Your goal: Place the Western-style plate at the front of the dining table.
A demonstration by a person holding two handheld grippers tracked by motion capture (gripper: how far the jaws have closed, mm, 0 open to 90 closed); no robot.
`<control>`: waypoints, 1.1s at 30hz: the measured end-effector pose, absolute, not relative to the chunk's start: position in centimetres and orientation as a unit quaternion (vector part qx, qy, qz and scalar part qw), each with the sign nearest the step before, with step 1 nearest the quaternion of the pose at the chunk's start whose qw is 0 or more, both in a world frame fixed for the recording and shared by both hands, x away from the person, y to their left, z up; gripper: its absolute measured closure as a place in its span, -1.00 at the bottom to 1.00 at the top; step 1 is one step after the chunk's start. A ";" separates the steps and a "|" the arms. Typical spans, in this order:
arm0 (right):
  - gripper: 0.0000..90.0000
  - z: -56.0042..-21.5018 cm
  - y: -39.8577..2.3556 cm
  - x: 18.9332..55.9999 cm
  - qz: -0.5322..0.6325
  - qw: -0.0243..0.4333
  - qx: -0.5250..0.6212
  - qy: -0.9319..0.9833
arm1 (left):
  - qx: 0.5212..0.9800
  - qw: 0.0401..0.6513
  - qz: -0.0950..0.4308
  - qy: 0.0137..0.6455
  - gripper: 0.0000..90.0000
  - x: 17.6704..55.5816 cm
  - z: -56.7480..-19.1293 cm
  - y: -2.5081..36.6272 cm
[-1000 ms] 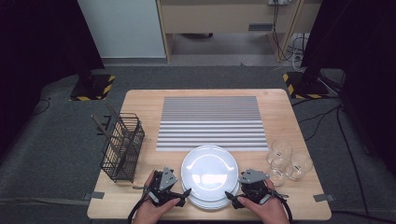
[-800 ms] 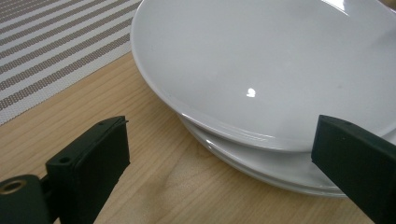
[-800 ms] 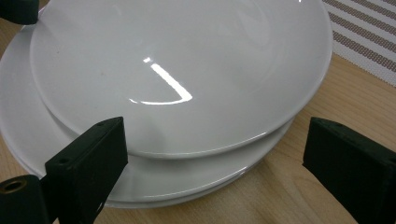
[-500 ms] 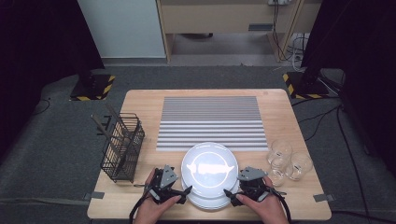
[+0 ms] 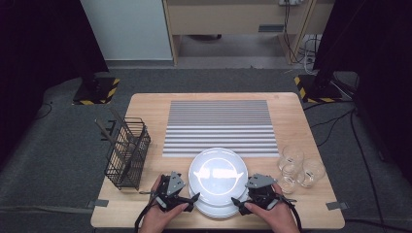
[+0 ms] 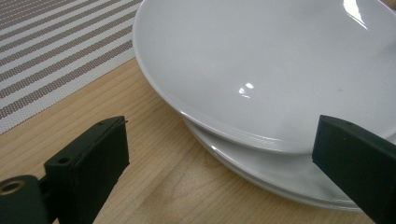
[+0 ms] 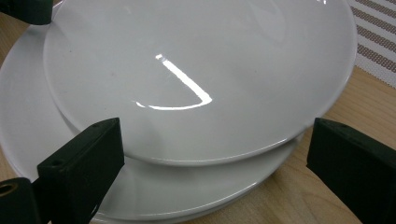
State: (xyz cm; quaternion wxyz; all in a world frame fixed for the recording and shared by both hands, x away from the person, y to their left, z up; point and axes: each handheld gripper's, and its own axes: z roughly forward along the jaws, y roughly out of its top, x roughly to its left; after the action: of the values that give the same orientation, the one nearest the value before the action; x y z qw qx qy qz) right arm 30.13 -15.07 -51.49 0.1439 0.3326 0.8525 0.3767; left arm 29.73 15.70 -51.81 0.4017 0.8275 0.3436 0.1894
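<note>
Two grippers flank one stack of white plates at the near edge of the table, just in front of the striped mat. The top plate sits shifted toward the mat, overhanging the lower ones. It lies between the tools: to the right of the left gripper, to the left of the right gripper, about equally near both. Being round, it has no long axis. In each gripper view the jaws stand wide apart, holding nothing, with the stack's rim directly ahead of them. Judgement: either hand could take the rim. Glasses stand right of the stack; a wire basket stands left.
</note>
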 end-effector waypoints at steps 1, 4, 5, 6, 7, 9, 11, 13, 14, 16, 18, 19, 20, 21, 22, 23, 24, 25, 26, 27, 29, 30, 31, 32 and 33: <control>-0.91 -51.5 -15.0 30.1 0.377 0.144 0.333 0.853 | 0.828 0.401 0.190 0.344 -0.93 29.8 -51.8 15.7; -0.91 -51.5 -15.0 30.1 0.377 0.146 0.333 0.852 | 0.826 0.401 0.193 0.346 -0.91 29.9 -51.8 15.7; -0.91 -51.5 -15.0 30.1 0.377 0.148 0.333 0.852 | 0.825 0.401 0.193 0.347 -0.91 29.9 -51.8 15.7; -0.91 -51.5 -15.0 30.1 0.376 0.150 0.331 0.852 | 0.826 0.400 0.195 0.347 -0.91 29.9 -51.8 15.7; -0.90 -51.5 -15.0 30.1 0.376 0.152 0.330 0.852 | 0.826 0.399 0.196 0.347 -0.90 29.9 -51.9 15.7; -0.90 -51.5 -14.9 30.2 0.377 0.149 0.330 0.853 | 0.826 0.399 0.195 0.348 -0.90 30.0 -51.9 15.8; -0.91 -51.6 -14.8 30.2 0.377 0.148 0.332 0.852 | 0.825 0.399 0.195 0.348 -0.89 30.0 -51.9 15.8; -0.91 -51.6 -14.8 30.3 0.377 0.148 0.333 0.852 | 0.826 0.398 0.194 0.348 -0.89 30.0 -51.9 15.8; -0.91 -51.6 -14.8 30.3 0.377 0.148 0.333 0.852 | 0.826 0.398 0.194 0.348 -0.89 30.0 -51.9 15.8; -0.91 -51.6 -14.8 30.3 0.377 0.149 0.332 0.852 | 0.827 0.399 0.192 0.347 -0.89 30.0 -51.9 15.8; -0.91 -51.6 -14.8 30.3 0.377 0.149 0.333 0.852 | 0.828 0.399 0.191 0.345 -0.89 30.0 -51.9 15.7; -0.92 -51.6 -14.8 30.3 0.376 0.148 0.332 0.852 | 0.828 0.399 0.190 0.346 -0.89 30.1 -52.0 15.6; -0.92 -51.6 -14.9 30.4 0.376 0.149 0.334 0.851 | 0.827 0.399 0.189 0.348 -0.91 30.2 -52.0 15.6; -0.91 -51.6 -14.9 30.5 0.376 0.151 0.337 0.850 | 0.826 0.400 0.189 0.349 -0.92 30.3 -52.0 15.5; -0.91 -51.6 -14.9 30.5 0.376 0.152 0.338 0.850 | 0.825 0.401 0.188 0.351 -0.92 30.4 -52.1 15.5; -0.90 -51.6 -15.0 30.6 0.377 0.152 0.340 0.848 | 0.824 0.401 0.188 0.353 -0.92 30.6 -52.1 15.5; -0.90 -51.6 -15.0 30.6 0.377 0.152 0.340 0.848 | 0.824 0.401 0.188 0.353 -0.91 30.6 -52.1 15.5; -0.91 -51.6 -15.0 30.8 0.376 0.151 0.342 0.848 | 0.823 0.400 0.191 0.355 -0.91 30.7 -52.1 15.6; -0.91 -51.6 -15.0 30.8 0.376 0.151 0.342 0.848 | 0.823 0.400 0.191 0.355 -0.91 30.7 -52.1 15.6; -0.92 -51.6 -15.0 30.8 0.376 0.150 0.342 0.848 | 0.822 0.400 0.193 0.356 -0.91 30.7 -52.0 15.7; -0.93 -51.7 -15.0 30.9 0.377 0.146 0.344 0.848 | 0.822 0.400 0.193 0.357 -0.90 30.7 -52.0 15.7; -0.93 -51.7 -15.0 31.0 0.377 0.146 0.345 0.847 | 0.821 0.401 0.191 0.358 -0.90 30.7 -52.0 15.7; -0.93 -51.7 -15.0 31.0 0.377 0.145 0.344 0.848 | 0.821 0.404 0.189 0.358 -0.89 30.7 -52.0 15.7; -0.93 -51.7 -15.0 31.0 0.376 0.145 0.345 0.848 | 0.821 0.405 0.186 0.356 -0.88 30.6 -52.0 15.6; -0.93 -51.7 -15.0 31.0 0.376 0.145 0.346 0.847 | 0.822 0.405 0.186 0.353 -0.89 30.6 -52.0 15.5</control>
State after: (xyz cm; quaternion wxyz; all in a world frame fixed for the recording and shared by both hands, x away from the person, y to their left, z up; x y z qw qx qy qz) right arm 30.98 -15.04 -51.68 0.1452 0.3460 0.8471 0.3764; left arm 30.57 15.47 -52.02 0.4053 0.8224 0.3534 0.1856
